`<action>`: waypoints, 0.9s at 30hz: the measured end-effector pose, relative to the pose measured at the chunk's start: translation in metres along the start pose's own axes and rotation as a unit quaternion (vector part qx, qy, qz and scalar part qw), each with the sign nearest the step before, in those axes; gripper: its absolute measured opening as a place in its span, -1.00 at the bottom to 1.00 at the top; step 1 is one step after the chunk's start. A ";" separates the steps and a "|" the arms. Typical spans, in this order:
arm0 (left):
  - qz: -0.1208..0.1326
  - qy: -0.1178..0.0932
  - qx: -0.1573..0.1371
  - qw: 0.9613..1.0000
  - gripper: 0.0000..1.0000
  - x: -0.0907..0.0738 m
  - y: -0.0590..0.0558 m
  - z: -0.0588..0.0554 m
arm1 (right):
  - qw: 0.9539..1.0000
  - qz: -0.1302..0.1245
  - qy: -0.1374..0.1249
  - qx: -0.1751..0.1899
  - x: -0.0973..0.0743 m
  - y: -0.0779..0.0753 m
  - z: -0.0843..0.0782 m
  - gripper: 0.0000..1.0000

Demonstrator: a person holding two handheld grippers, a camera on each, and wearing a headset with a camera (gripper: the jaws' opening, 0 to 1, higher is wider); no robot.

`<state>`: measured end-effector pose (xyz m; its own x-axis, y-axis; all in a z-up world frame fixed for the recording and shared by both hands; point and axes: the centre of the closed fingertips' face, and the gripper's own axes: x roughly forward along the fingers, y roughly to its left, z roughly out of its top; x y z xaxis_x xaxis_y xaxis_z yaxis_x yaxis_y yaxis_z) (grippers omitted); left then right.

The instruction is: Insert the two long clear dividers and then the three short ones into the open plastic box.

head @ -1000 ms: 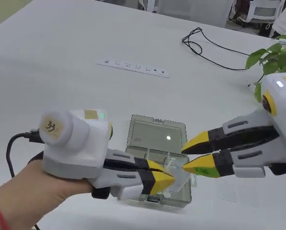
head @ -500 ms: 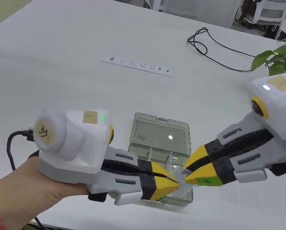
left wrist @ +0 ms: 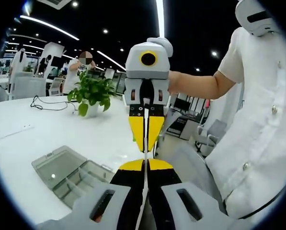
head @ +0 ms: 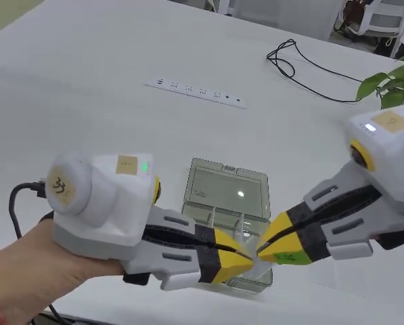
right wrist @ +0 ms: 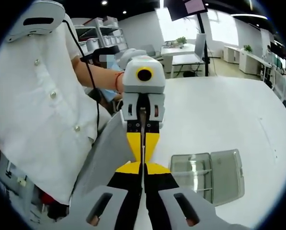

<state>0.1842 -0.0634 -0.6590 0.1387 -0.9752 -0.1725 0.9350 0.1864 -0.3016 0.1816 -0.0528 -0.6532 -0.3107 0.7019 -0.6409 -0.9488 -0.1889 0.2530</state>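
The open clear plastic box (head: 218, 218) lies on the white table, its lid (head: 229, 184) folded back flat behind it. My left gripper (head: 246, 259) comes in from the lower left. My right gripper (head: 259, 249) comes in from the right. Their yellow tips meet nose to nose just above the box's near right corner. A thin clear divider (left wrist: 145, 156) runs edge-on between both pairs of jaws, and both grippers are shut on it. In the right gripper view the left gripper (right wrist: 143, 143) faces me, with the box (right wrist: 207, 175) lower right. I cannot tell the divider's length.
A white power strip (head: 198, 91) lies further back on the table. A black cable (head: 303, 61) loops at the back right beside a green plant (head: 391, 84). The table's near edge runs just below the box. Chairs stand beyond the far side.
My right gripper has come down and left until its tips touch the left gripper's tips over the box. The left gripper has hardly moved.
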 end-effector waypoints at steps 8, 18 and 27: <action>0.004 -0.002 -0.004 1.000 -1.00 -0.001 0.000 0.000 | 1.000 -0.002 0.001 -0.003 0.002 0.001 0.001 -0.95; 0.008 0.000 -0.002 1.000 -0.98 -0.004 0.001 -0.001 | 1.000 -0.006 0.004 -0.004 0.003 0.002 0.003 -0.95; 0.027 0.004 -0.003 1.000 -0.85 -0.011 0.006 -0.004 | 1.000 -0.015 0.001 -0.007 0.001 -0.002 0.007 -0.95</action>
<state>0.1874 -0.0514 -0.6630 0.1856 -0.9629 -0.1957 0.9242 0.2387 -0.2982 0.1838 -0.0471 -0.6489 -0.2812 0.7056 -0.6504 -0.9587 -0.1760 0.2235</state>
